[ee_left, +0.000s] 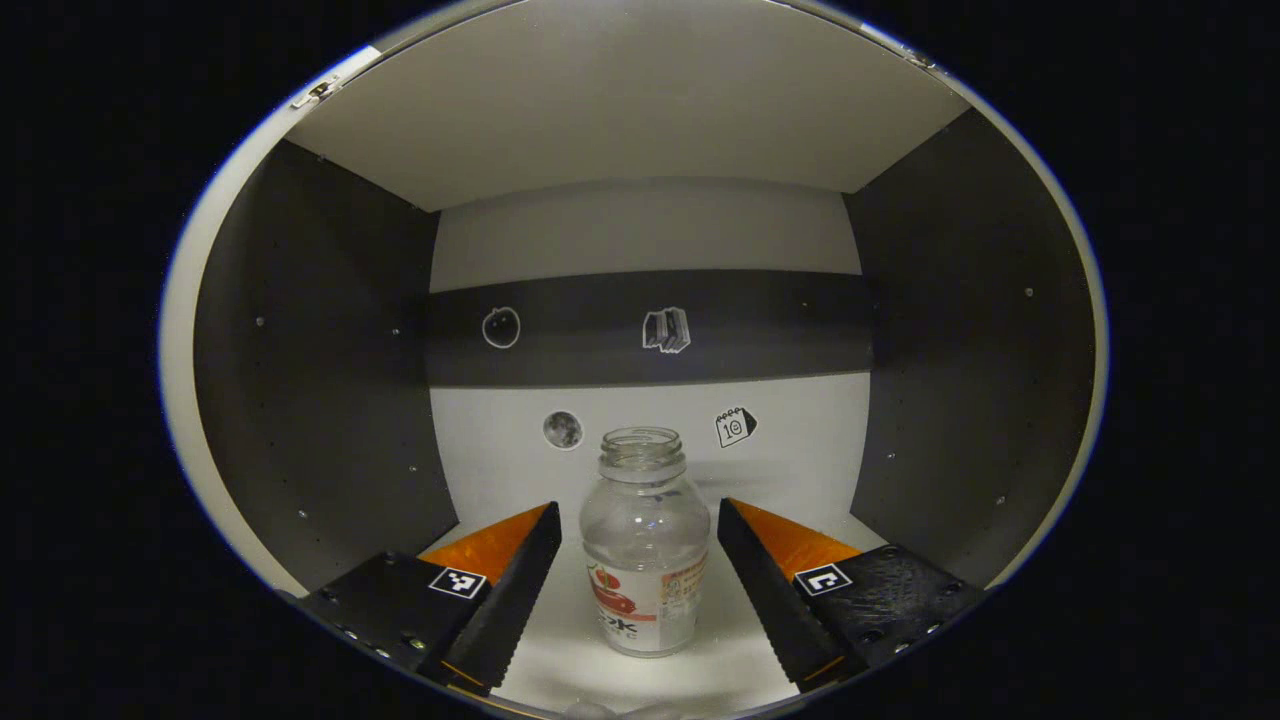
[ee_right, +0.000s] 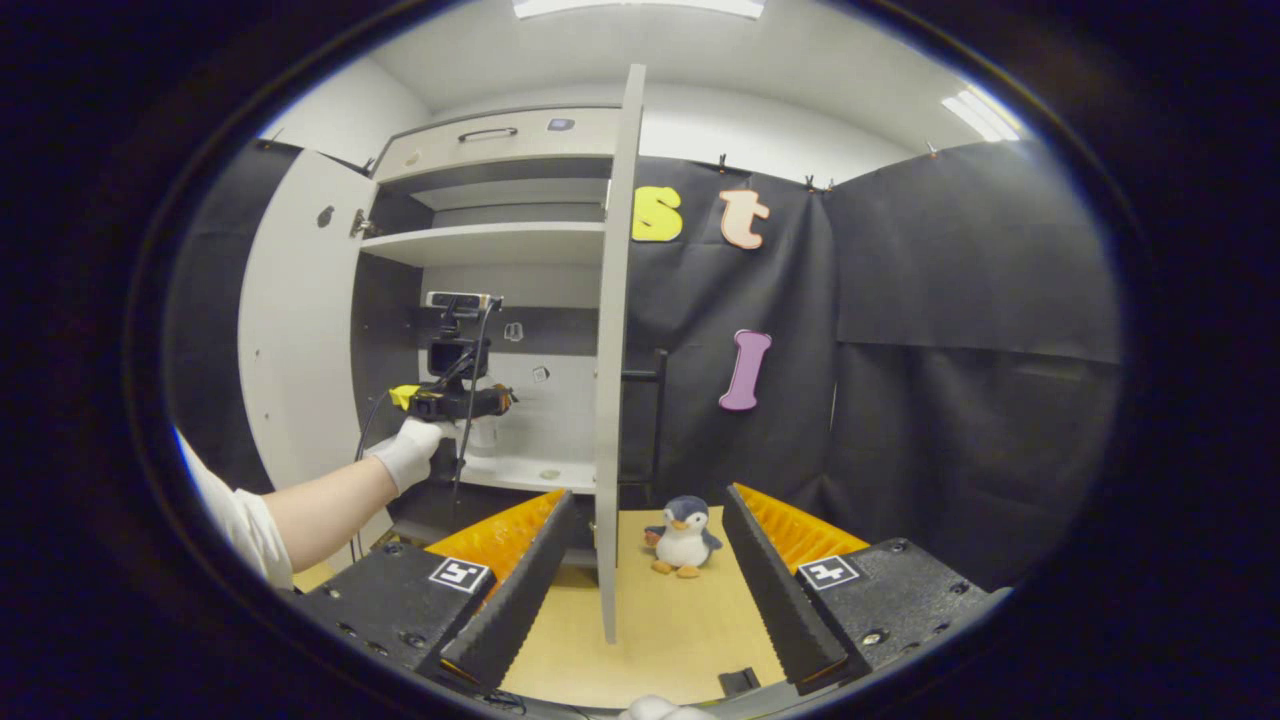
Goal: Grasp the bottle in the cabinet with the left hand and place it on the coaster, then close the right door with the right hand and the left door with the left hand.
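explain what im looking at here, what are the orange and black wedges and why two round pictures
The wedges are the fingers of two hand-held claws; no robot arm is involved. Each round picture comes from a camera riding on one claw. In the left gripper view, the left claw is inside a cabinet, open, with a clear capless bottle standing on the white shelf between its fingers, not yet gripped. In the right gripper view, the right claw is open and holds nothing; beyond it are the cabinet's open right door, a toy penguin, and a gloved hand holding the other claw.

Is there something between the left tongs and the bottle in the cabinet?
Nothing visible. The bottle stands upright on the white shelf, between the open fingers of the left tongs, with a gap on each side.
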